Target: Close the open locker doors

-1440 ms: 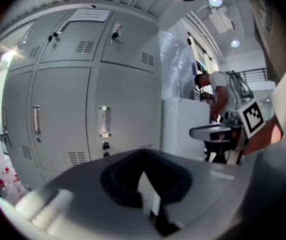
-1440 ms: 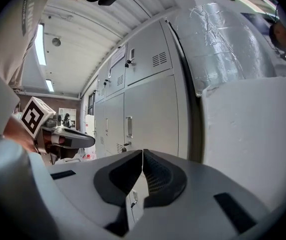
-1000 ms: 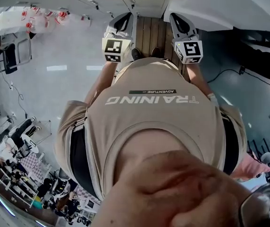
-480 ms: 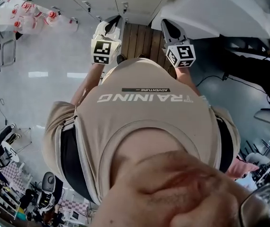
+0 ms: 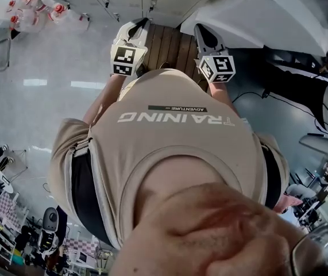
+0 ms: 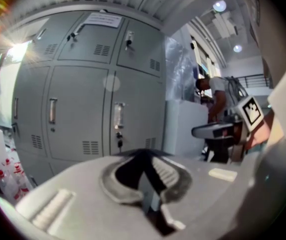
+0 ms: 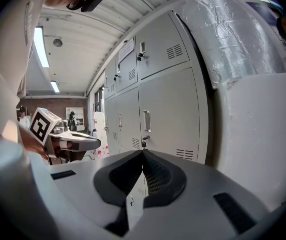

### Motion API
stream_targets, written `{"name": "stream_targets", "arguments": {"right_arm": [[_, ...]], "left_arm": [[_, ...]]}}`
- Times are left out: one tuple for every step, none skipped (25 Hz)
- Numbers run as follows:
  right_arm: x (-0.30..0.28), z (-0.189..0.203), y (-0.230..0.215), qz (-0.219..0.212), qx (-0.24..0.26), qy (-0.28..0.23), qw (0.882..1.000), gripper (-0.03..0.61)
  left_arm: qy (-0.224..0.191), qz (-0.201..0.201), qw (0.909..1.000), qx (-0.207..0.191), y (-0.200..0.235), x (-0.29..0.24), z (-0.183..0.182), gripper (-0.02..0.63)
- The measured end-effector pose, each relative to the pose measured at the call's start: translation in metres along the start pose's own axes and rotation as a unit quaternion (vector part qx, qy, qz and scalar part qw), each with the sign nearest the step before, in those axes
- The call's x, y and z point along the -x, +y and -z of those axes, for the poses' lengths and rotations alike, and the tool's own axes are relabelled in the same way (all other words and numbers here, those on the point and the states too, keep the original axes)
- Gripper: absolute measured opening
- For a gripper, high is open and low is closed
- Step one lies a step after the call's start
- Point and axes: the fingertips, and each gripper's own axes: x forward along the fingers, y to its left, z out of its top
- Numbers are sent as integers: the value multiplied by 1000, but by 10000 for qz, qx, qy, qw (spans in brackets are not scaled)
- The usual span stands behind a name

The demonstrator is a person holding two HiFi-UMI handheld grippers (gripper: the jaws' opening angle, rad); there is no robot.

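Grey, vented locker doors [image 6: 82,114] stand shut.

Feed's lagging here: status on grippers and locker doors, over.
Left hand-held gripper shut, empty. Right hand-held gripper shut, empty. Grey metal locker doors in view all look closed. Nothing seen between grippers and doors.

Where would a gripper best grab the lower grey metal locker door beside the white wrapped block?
Probably its upright silvery bar handle, from straight in front, jaws either side: the grey metal door is flat and only that bar stands proud. The right gripper, now shut, must open first.
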Motion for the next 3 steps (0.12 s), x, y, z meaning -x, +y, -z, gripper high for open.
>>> {"name": "stream_targets", "arguments": {"right_arm": [[-4,0,2,-17,21,7,10000,14],[-7,0,3,-31,40,14,10000,14],[-10,1,5,-43,58,22,10000,14]], "left_arm": [[-13,-7,10000,-4,4,-2,0,-7],[-26,-12,10000,-8,7,-3,0,-8],[-39,-17,10000,-13,11,-4,0,-7]]}}
